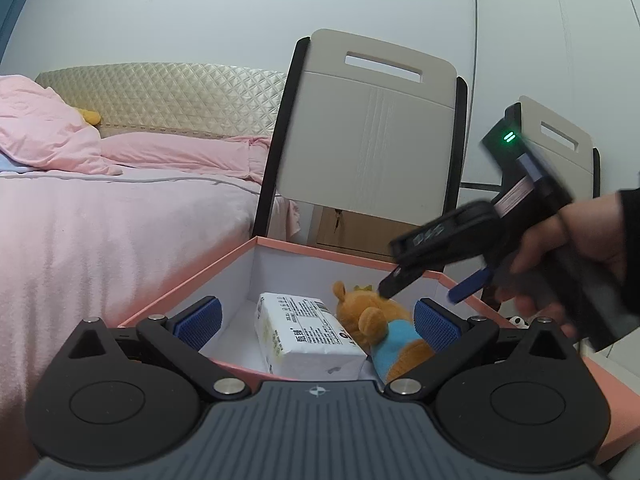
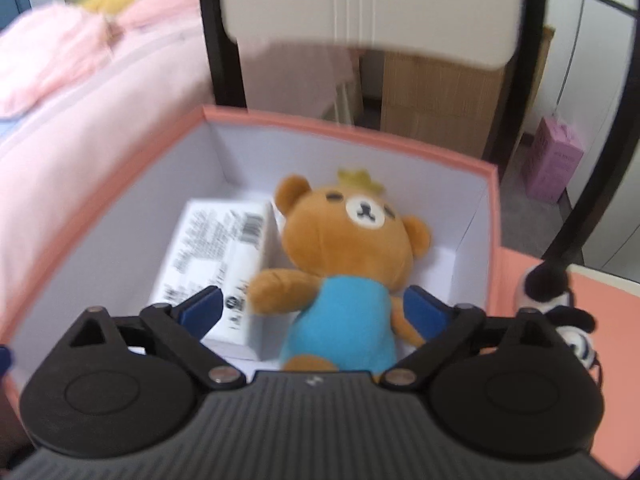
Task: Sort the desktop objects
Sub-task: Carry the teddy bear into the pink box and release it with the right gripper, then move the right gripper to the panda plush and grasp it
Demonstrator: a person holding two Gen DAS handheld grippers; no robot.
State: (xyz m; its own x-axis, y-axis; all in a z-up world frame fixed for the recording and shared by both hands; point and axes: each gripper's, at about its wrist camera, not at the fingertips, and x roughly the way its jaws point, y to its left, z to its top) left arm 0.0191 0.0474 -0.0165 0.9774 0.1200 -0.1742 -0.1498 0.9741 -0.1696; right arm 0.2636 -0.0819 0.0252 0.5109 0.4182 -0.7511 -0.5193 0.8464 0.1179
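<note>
On the far left I see a bed with pink quilted bedding [image 1: 120, 216] and a cream padded headboard [image 1: 160, 96]; a small yellow plush [image 1: 90, 115] lies against that headboard. Just right of the bed stands a beige chair back with black side rails [image 1: 368, 132], far behind the box.

In the middle sits my open cardboard box, salmon pink outside and white inside [image 2: 340, 128]. Inside it, on the left, a white plastic-wrapped tissue pack with black print [image 2: 216, 248] lies flat. Touching its right side is a brown plush bear in a blue shirt with a small yellow crown [image 2: 340, 240], on its back, head toward the far wall of the box.

My left gripper [image 1: 318, 322] sits at the near edge of the box with its blue-padded jaws spread wide, and nothing is between them. My right gripper [image 2: 312, 308] points down into the box from the right, held in a hand [image 1: 560, 248]; its jaws stand wide apart on either side of the bear's lower body, and the blue pads do not press on it.

Further right, beside the box on the salmon surface, lies a small black-and-white plush [image 2: 560, 312], and far right on the floor stands a pink carton [image 2: 554, 160].
</note>
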